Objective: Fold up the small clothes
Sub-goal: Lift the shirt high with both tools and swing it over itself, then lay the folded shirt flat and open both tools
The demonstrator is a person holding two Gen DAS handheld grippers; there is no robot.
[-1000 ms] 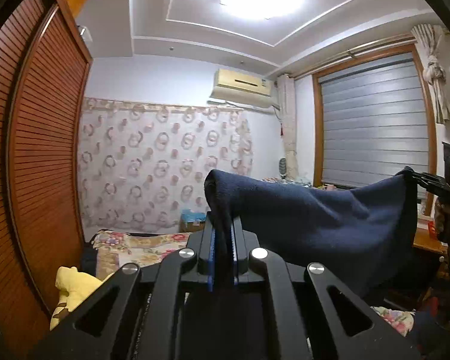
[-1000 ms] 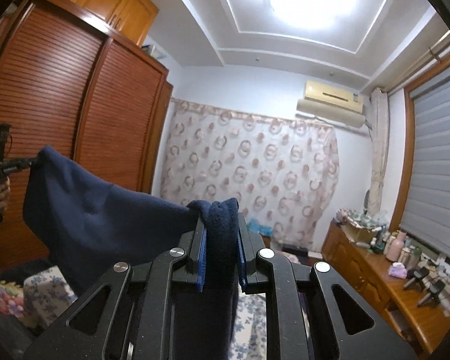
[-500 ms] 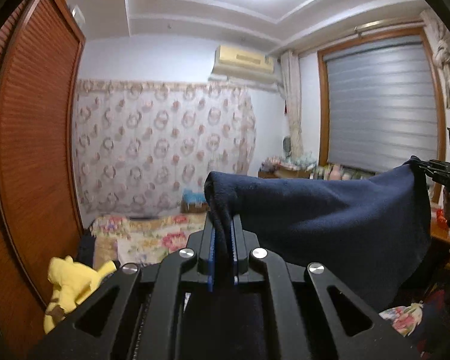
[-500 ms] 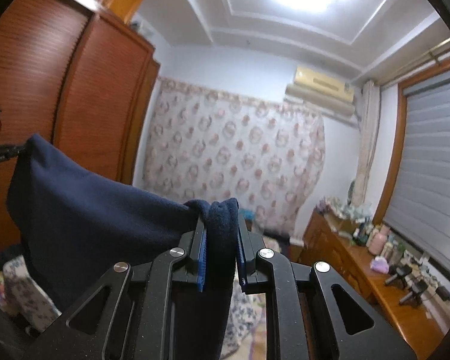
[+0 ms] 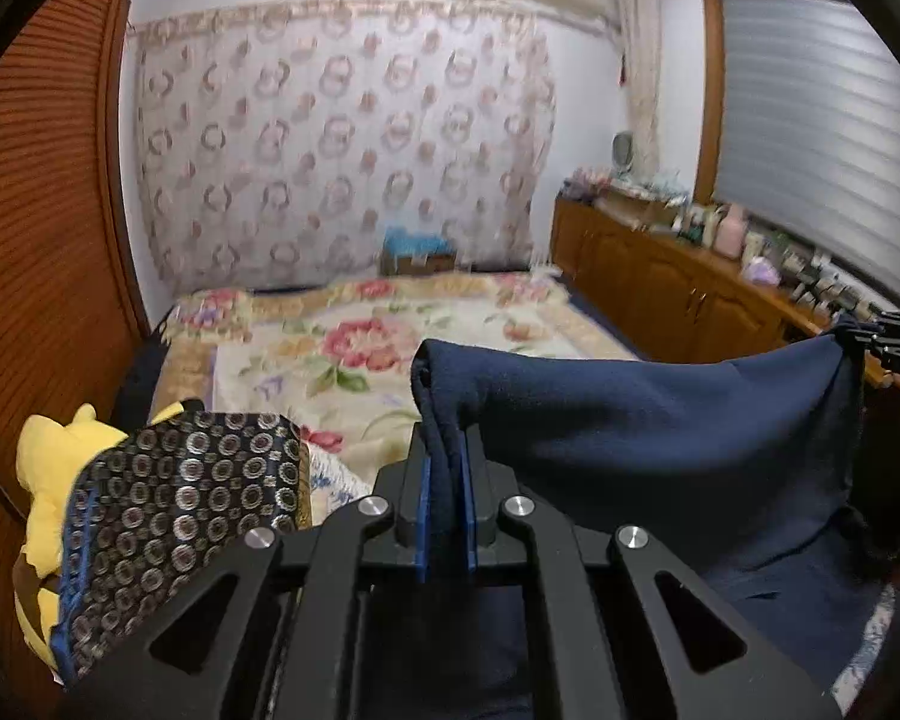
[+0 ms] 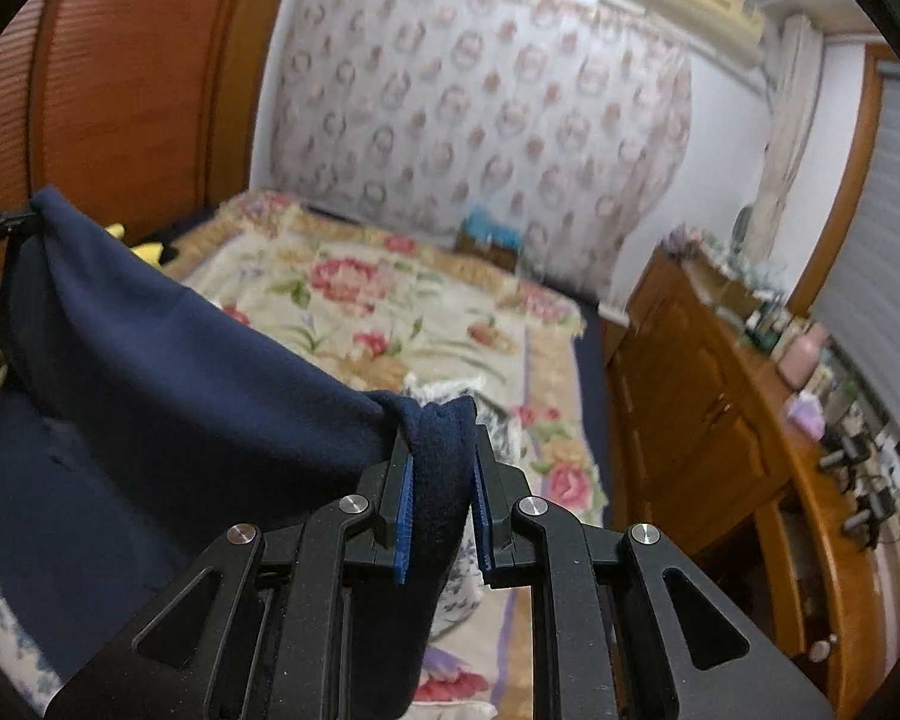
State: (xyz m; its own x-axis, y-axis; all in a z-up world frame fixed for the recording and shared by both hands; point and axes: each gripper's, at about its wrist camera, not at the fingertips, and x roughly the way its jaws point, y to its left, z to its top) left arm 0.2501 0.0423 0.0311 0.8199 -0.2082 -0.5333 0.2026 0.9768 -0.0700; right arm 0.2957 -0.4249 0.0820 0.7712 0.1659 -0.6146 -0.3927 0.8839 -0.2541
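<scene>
Folding has hardly begun, judging by how things lie: the navy fleece garment [image 5: 660, 432] hangs in the air, stretched between the two tools above the near end of the floral bedspread [image 5: 354, 354], with no crease or fold visible in it. The left gripper [image 5: 444, 480] is pinched tight on one bunched corner, and the right gripper [image 6: 441, 480] is clamped on the opposite corner, with a thicker wad of cloth between its blue pads [image 6: 403, 516]. The cloth sags in a shallow curve between them. Laying it flat on the bed, then doubling it over, all appears left to do. A patterned dark cloth [image 5: 168, 516] and a yellow plush toy [image 5: 48, 444] lie at the left.
</scene>
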